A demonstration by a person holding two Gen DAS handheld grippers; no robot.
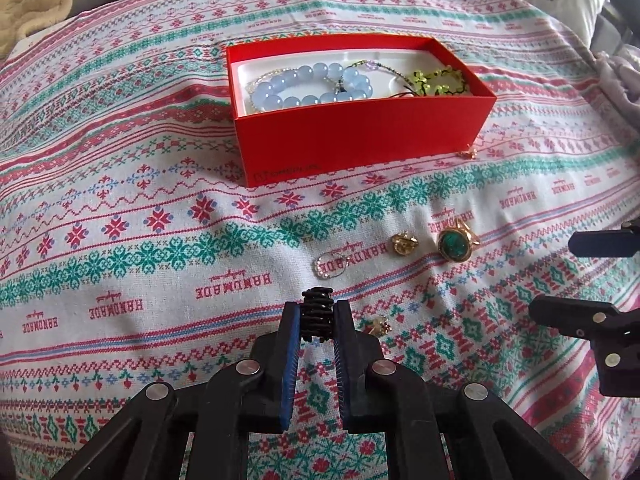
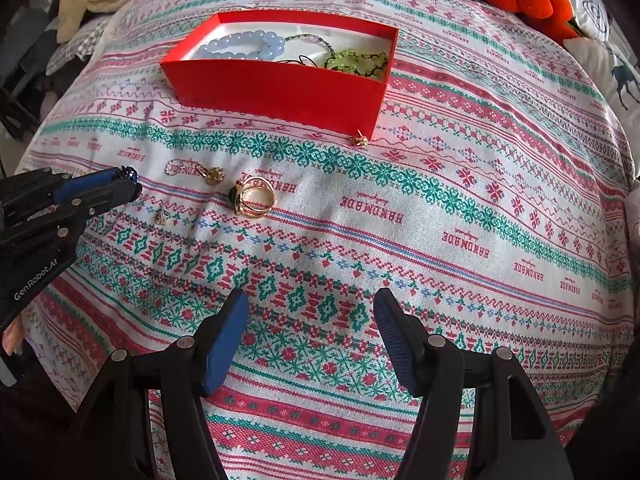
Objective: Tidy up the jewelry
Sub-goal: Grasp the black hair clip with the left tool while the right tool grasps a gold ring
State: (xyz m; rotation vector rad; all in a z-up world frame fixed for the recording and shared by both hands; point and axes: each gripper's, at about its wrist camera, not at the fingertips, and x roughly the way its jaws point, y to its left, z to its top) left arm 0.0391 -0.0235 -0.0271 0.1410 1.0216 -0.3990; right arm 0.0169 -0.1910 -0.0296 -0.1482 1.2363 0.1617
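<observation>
My left gripper [image 1: 317,320] is matt black plastic with ribbed blue rubbery pads, its joints pinned with dull silver metal discs; my right gripper [image 2: 310,334] looks the same. The black coiled piece [image 1: 317,312] between my left pads looks ridged and slightly shiny. The cloth [image 1: 160,240] under me is woven fabric, matt and faintly wrinkled. The red box [image 1: 360,140] is smooth matt cardboard. The green-stone ring [image 1: 454,245] is polished gold-coloured metal; the blue beads [image 1: 308,84] look glassy.
</observation>
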